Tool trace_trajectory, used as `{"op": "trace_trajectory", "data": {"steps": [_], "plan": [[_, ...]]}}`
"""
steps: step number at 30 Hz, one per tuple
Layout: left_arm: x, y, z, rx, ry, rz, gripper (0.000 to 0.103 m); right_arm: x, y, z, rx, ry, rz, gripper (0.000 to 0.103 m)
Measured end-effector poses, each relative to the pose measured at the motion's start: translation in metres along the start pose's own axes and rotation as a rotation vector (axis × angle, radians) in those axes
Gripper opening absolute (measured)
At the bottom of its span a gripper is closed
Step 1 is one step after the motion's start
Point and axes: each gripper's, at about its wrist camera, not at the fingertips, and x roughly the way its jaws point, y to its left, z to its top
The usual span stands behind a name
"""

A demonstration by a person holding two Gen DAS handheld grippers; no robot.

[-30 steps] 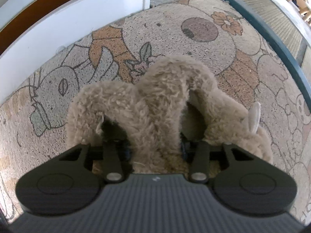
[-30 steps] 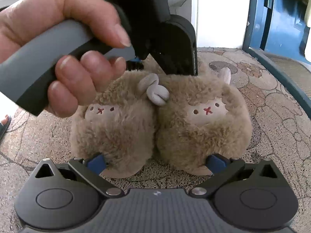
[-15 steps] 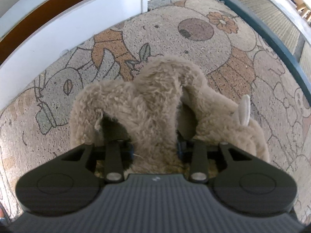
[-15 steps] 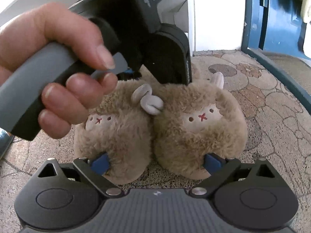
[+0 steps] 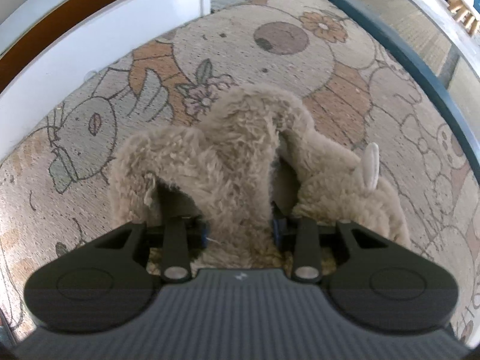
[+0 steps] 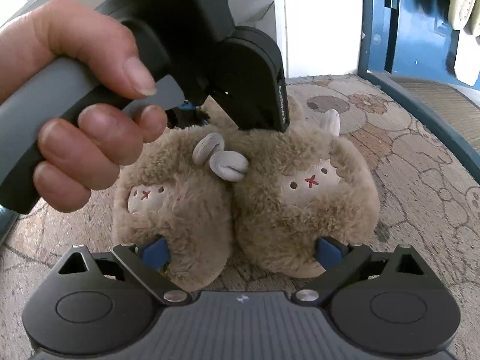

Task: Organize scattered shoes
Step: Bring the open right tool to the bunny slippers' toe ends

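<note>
Two fluffy beige sheep slippers (image 6: 180, 210) (image 6: 306, 198) stand side by side on the patterned mat (image 6: 420, 180), toes toward the right wrist camera. My right gripper (image 6: 241, 249) straddles both toes, and its blue pads (image 6: 154, 252) press into the outer sides. From above the heels, my left gripper (image 5: 240, 222) has one finger inside each slipper opening. It pinches the two inner walls (image 5: 237, 162) together. A person's hand (image 6: 75, 105) holds the left gripper's handle; its fingertips are buried in the fur in the right wrist view.
A white panel (image 5: 105, 39) borders the mat (image 5: 285, 60) at the far left. A dark blue-green threshold rail (image 5: 405, 60) runs along the right side. A blue door (image 6: 420, 15) stands beyond it. Bare mat lies all around the slippers.
Both grippers and the slippers have shifted together a little across the mat, so its pattern sits differently behind them. The left fingers have drawn slightly closer on the inner walls.
</note>
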Motion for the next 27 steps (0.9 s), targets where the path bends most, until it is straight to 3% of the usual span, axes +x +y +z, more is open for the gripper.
{"op": "trace_trajectory", "data": {"steps": [12, 16, 27], "plan": [[0.004, -0.023, -0.020, 0.003, 0.042, -0.011, 0.034, -0.017, -0.020, -0.016, 0.013, 0.058, 0.013, 0.098], [0.008, -0.023, -0.022, -0.003, 0.036, -0.013, 0.036, -0.016, -0.022, -0.024, 0.022, 0.057, 0.027, 0.102], [0.020, -0.012, -0.016, -0.016, 0.060, -0.053, 0.048, -0.016, -0.013, -0.032, -0.074, 0.059, 0.001, 0.103]]}}
